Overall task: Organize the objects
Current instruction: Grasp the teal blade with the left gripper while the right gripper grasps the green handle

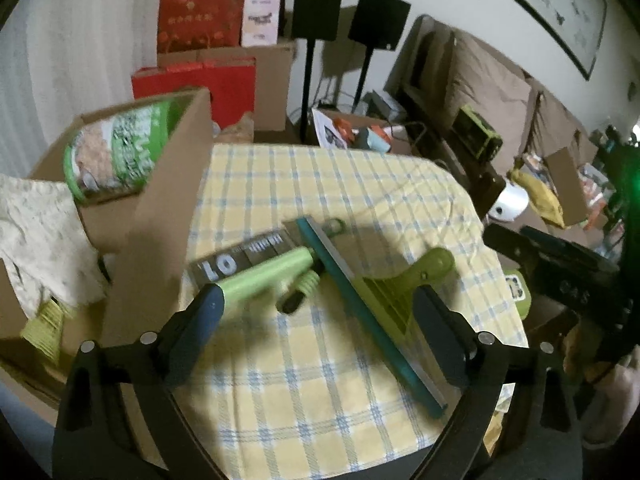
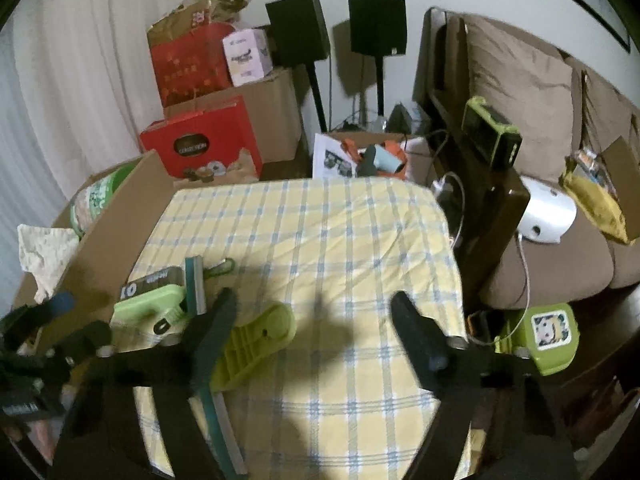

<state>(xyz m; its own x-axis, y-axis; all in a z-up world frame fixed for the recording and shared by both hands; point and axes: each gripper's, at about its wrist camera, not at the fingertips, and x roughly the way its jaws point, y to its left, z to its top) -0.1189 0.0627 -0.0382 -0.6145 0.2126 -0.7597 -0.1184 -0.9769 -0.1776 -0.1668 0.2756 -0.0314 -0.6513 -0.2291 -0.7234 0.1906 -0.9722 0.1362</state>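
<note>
The left gripper (image 1: 316, 328) has its two dark fingers spread wide apart, clasping nothing. Between them on the yellow checked tablecloth (image 1: 360, 184) lies a window squeegee (image 1: 360, 312). Its long teal blade runs diagonally, from the far left near a dark box down toward the near right finger. A lime-green clip-shaped handle (image 1: 404, 284) sticks out from the blade toward the right. A second, pale green tool (image 1: 264, 276) lies just left of the blade, its rounded handle pointing toward the left finger and appearing to touch its tip. It rests partly on the dark box (image 1: 240, 256), which is printed with large white numerals.

The right gripper (image 2: 316, 332) also has its fingers apart, with bare cloth between them. Its left finger sits over the squeegee's blade and lime handle; whether it touches them is unclear.

A cardboard box (image 1: 168, 216) stands at the table's left edge, holding a green-labelled package (image 1: 116, 152).
</note>
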